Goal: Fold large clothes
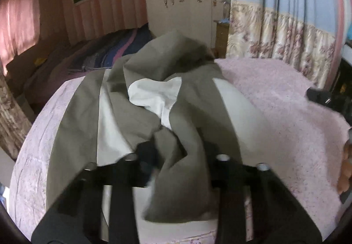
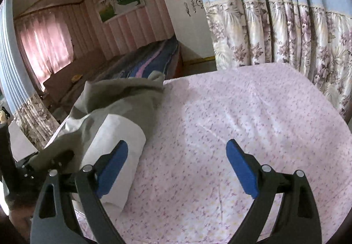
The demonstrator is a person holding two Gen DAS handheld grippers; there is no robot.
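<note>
An olive-grey and white garment lies bunched on the pink flowered bed sheet. My left gripper is shut on a fold of the olive-grey cloth, which drapes down between its black fingers and hides the tips. In the right wrist view the same garment lies at the left, with a white panel beside my left blue pad. My right gripper is open and empty, just above the bare sheet. The left gripper shows at the far left, wrapped in cloth.
Flowered and blue curtains hang right behind the bed. A second bed with a dark striped cover stands beyond, by a pink padded wall. A white wardrobe stands at the back.
</note>
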